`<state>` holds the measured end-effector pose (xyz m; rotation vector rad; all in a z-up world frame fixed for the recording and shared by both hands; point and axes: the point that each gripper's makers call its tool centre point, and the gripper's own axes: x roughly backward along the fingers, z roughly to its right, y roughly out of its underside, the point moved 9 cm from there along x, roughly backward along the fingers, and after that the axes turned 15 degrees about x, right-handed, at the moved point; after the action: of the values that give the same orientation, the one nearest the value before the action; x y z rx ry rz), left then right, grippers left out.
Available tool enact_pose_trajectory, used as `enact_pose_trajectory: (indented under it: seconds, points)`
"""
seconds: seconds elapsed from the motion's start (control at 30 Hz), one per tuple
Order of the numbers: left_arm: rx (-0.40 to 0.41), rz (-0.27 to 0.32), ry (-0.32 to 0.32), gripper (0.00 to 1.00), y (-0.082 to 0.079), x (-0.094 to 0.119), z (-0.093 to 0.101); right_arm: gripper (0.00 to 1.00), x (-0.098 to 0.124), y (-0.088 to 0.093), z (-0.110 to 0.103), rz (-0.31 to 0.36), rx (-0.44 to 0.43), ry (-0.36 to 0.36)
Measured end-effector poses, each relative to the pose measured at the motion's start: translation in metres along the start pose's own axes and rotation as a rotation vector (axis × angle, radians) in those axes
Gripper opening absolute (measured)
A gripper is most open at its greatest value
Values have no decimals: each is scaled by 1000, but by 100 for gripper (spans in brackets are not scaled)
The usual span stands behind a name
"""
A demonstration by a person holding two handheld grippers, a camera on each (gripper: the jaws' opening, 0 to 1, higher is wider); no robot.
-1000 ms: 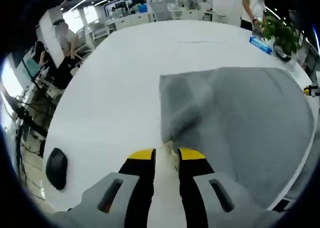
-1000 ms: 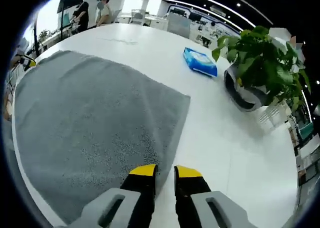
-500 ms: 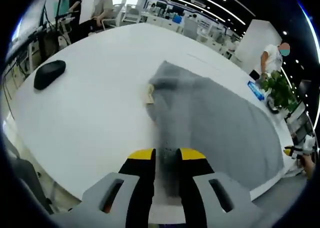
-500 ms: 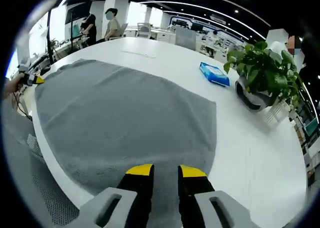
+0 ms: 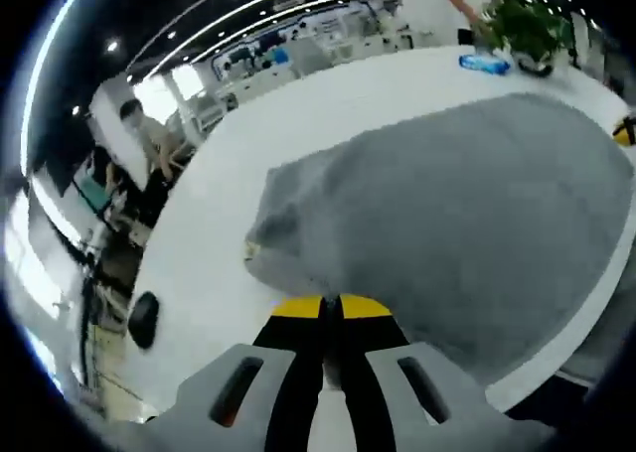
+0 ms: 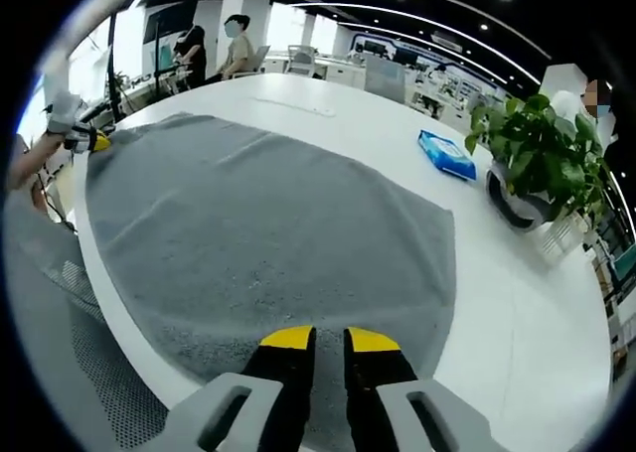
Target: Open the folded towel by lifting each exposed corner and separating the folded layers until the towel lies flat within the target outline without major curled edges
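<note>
My left tool (image 5: pixel 331 306) pinches the towel (image 5: pixel 467 204) edge right beside its bunched corner (image 5: pixel 260 245), and my right tool (image 6: pixel 329 340) clamps the opposite near edge, cloth stretching ahead across the bench (image 6: pixel 517 303).

towel (image 6: pixel 268 233): grey terry cloth, matt, nubbly pile; bunched into a soft ridge at its near corner in the left gripper view
table (image 6: pixel 517 303): white, smooth, faint sheen
left gripper (image 5: pixel 330 306): jaws of matt black plastic with yellow tips, grey plastic body
right gripper (image 6: pixel 329 339): same black, yellow and grey plastic
computer mouse (image 5: pixel 143 319): black, smooth plastic
packet (image 6: pixel 446 154): blue, glossy wrapper
plant pot (image 6: pixel 519 206): smooth, dark with white band
</note>
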<state>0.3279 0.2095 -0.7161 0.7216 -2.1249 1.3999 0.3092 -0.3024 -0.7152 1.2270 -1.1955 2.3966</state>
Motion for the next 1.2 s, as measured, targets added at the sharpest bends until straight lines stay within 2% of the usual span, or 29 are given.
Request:
enact_pose_trajectory:
  seconds: [0.03,0.1,0.13,0.17,0.2,0.27,0.33,0.4,0.43,0.53,0.57,0.6,0.63,0.67,0.73,0.77,0.8,0.83,0.97,1.03,1.1,1.13,1.17,1.2]
  points:
    - [-99,-21,-28,3,-2,-2,6,9,-1,1,0,-1,1,-2]
    - [-219,-30,-44,3,-5,-5,13,8,-2,3,-1,-5,2,-7]
    - [-350,-42,-59,3,-7,-8,19,8,-3,4,-1,-8,0,-11]
    - [-438,-50,-74,3,-7,-11,25,8,-3,5,-1,-8,-1,-13]
    - [-489,-51,-64,3,-7,-14,31,8,-3,6,0,-8,-2,-12]
    - [-529,-50,-43,4,-6,-17,41,8,-3,5,-1,-9,-6,-15]
    - [-643,-71,-29,4,-2,-20,54,8,-3,5,-1,-7,-5,-16]
    - [-640,-49,-8,4,0,-22,61,8,-2,6,0,-3,-4,-14]
    - [-632,-50,-38,4,0,-22,58,8,-2,6,0,-2,-5,-14]
    - [-488,-33,-20,5,-2,-20,52,8,-4,8,0,3,-11,-18]
    - [-471,-28,-9,6,-3,-18,51,8,-4,8,0,2,-12,-21]
    - [-393,0,6,8,-6,-15,52,8,-5,9,0,1,-13,-23]
    - [-370,16,17,11,-7,-13,52,8,-6,9,-1,1,-14,-26]
    - [-301,57,47,14,-9,-8,55,8,-6,9,-1,2,-14,-27]
    - [-163,111,95,15,-11,4,58,8,-6,8,-1,7,-14,-26]
    - [-131,123,108,15,-11,6,58,8,-6,8,-1,9,-14,-26]
    - [-2,160,146,15,-10,12,58,8,-5,8,-1,9,-15,-27]
    - [133,173,168,15,-8,19,54,8,-5,8,-1,10,-12,-28]
    - [427,231,147,15,3,37,27,8,-5,11,-2,4,-12,-28]
    - [555,205,111,15,15,41,8,8,-5,11,-2,1,-14,-31]
    - [713,178,113,15,30,37,-8,8,-7,10,-4,0,-6,-34]
    - [761,160,104,15,38,32,-16,8,-7,10,-4,-1,-2,-37]
    - [747,149,94,15,42,30,-19,8,-8,9,-6,-2,-1,-39]
    - [737,123,114,15,47,24,-21,8,-8,9,-6,-1,1,-43]
